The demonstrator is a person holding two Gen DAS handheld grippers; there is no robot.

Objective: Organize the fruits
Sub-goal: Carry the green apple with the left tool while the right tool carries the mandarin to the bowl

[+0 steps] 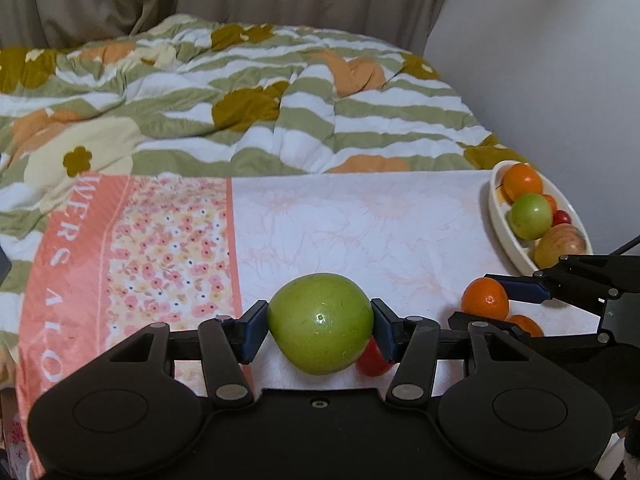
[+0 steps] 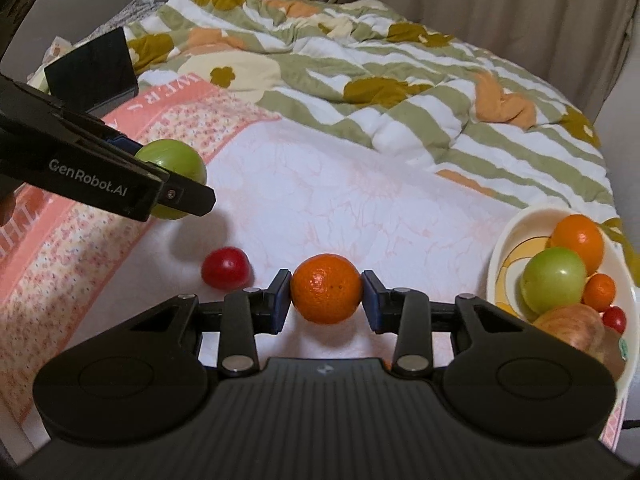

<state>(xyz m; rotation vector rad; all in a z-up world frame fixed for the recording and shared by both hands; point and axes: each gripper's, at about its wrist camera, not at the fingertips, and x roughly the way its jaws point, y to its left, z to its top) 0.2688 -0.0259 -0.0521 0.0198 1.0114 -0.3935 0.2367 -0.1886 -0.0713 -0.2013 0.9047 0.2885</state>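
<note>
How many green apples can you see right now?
2. One green apple sits in the left gripper, and another green apple lies in the white dish to the right. More may be hidden under the fruit there.

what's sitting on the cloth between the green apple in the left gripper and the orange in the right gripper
A red tomato lies between the green apple and the orange. The right wrist view shows it best.

1. We see a glossy, smooth green apple (image 1: 320,324) catching a glint.
2. We note the mandarin (image 2: 326,289) has dimpled, faintly shiny peel.
3. We read the left gripper (image 1: 320,330) as matt black plastic with metal pivot pins.
4. We find the quilt (image 1: 240,100) soft, puckered cloth.
5. We see the bowl (image 2: 500,256) glazed, shiny ceramic.
</note>
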